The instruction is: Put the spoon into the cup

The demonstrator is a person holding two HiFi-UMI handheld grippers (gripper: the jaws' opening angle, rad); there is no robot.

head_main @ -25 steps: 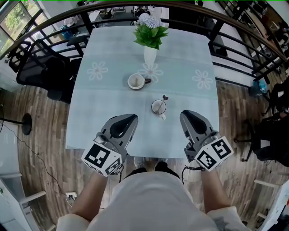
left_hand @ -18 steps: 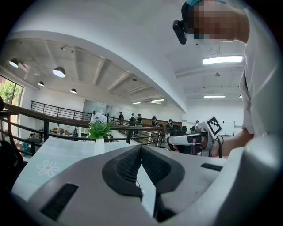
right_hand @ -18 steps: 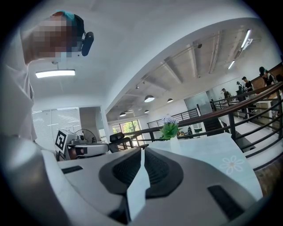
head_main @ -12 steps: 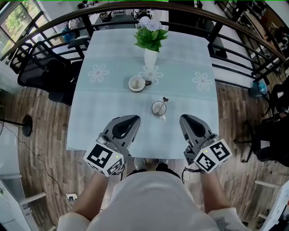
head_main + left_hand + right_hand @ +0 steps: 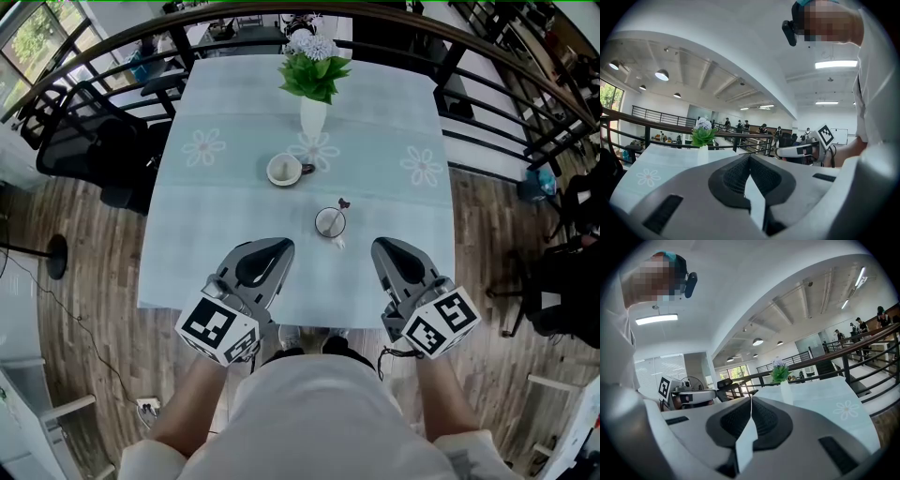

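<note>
The thin dark-tipped spoon (image 5: 341, 205) appears to stand already in the small white cup (image 5: 329, 223) on the pale blue clothed worktop (image 5: 216, 225), just beyond the left gripper (image 5: 275, 247) and right gripper (image 5: 383, 249), both with fingers closed on nothing; a forward nudge from either could topple the cup.

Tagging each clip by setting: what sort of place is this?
Probably a café or canteen mezzanine: a clothed table with a flower vase, a mug and a cup, a black railing beside it, people standing beyond.
</note>
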